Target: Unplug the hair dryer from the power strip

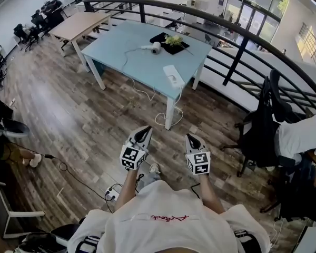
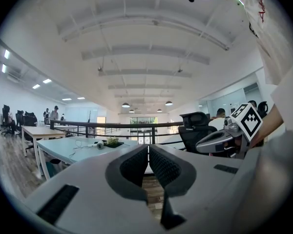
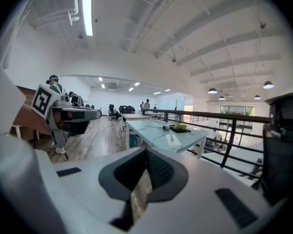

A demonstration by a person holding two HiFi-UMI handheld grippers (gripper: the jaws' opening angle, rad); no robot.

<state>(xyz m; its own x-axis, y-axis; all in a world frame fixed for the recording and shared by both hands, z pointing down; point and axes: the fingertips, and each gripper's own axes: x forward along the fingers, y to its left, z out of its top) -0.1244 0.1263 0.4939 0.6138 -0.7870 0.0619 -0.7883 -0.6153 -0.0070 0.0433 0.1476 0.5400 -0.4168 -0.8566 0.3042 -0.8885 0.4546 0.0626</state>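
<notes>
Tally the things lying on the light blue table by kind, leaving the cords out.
Hair dryer: 1
Power strip: 1
Black tray: 1
Green plant: 1
Total: 4

I see bright, even daylight from glazing [image 1: 255, 12] upper right; ceiling strip light [image 3: 88, 13] glares; fisheye bends edges; gripper-view corners black.
</notes>
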